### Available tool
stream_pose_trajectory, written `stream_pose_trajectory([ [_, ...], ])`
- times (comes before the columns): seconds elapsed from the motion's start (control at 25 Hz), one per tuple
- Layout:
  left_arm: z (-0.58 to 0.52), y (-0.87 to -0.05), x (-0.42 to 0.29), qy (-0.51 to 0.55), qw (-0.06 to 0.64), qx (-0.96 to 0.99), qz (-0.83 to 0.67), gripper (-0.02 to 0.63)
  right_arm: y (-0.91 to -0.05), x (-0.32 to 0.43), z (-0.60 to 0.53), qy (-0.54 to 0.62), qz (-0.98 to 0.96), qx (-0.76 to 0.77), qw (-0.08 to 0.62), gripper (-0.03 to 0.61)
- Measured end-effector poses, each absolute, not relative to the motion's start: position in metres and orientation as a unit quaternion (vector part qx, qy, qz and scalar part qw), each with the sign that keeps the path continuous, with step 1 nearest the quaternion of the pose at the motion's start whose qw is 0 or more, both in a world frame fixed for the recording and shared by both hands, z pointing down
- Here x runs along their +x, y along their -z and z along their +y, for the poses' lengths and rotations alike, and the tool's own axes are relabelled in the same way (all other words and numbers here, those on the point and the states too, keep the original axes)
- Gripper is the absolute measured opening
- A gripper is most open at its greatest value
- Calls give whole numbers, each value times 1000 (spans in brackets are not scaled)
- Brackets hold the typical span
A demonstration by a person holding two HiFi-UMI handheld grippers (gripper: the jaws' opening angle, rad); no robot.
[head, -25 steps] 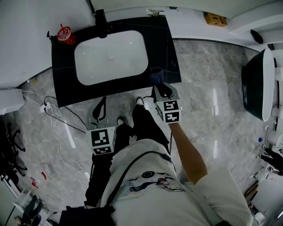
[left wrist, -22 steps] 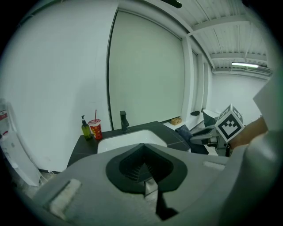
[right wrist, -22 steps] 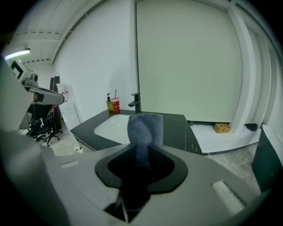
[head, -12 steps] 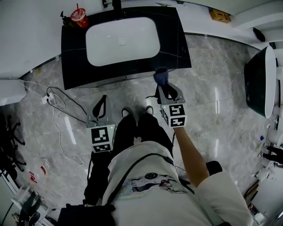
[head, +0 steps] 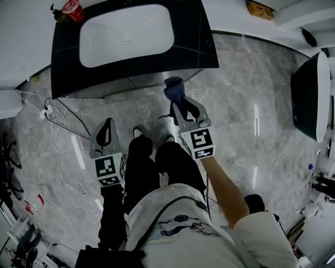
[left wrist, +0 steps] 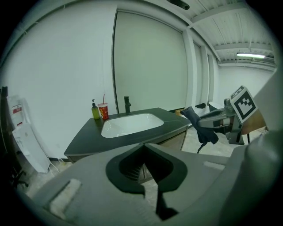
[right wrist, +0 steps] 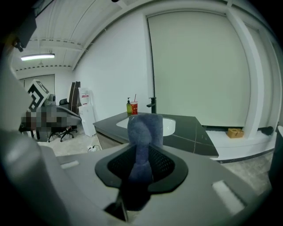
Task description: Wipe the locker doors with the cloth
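Observation:
My right gripper (head: 175, 102) is shut on a folded dark blue cloth (head: 173, 87), which sticks out past the fingertips. The right gripper view shows the cloth (right wrist: 143, 128) standing up between the jaws. It hangs just in front of the brown cabinet front (head: 137, 85) under the black vanity counter (head: 201, 47) with its white sink (head: 125, 34). My left gripper (head: 107, 124) is lower left, beside the person's leg, shut and empty. In the left gripper view its tips (left wrist: 144, 145) meet, and the right gripper (left wrist: 219, 120) shows with the cloth (left wrist: 202, 128).
A red cup (head: 71, 7) and a green bottle (left wrist: 95, 111) stand at the counter's back left, by a black tap (left wrist: 127, 105). Cables and a power strip (head: 48, 111) lie on the marble floor at left. A dark oval fixture (head: 309, 99) stands at right.
The person has backed away from the vanity. My right gripper, which was at the counter's front edge, now holds the cloth before the cabinet front. The left gripper stays low.

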State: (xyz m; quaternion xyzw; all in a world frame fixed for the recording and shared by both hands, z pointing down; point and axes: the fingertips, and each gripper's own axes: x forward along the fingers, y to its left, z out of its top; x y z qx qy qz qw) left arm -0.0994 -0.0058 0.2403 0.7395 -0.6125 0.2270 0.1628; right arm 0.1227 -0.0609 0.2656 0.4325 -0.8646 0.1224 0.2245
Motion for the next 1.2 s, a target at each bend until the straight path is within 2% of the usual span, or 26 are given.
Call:
stream_pose_trajectory([
  [0.24,11,-306,-110,-236,143,736,-619,3,-307,128,-52,-96,-875,433,195,94],
  [0.48,0,-390,-138,-238,87,732,-632,3,-384,137,-62,-45,-876,442,186,94],
  [0.76,-25,-476,-137,-215,77,739,-634,3,-457,132,-86,-10,-876,450,171,94],
  [0.96,-38,-523,-149,-207,56,735,-643,3,-485,130,-99,21,-877,457,148,94],
  [1.2,-51,-581,-145,-190,63,736,-646,3,-514,128,-112,70,-882,447,129,94],
])
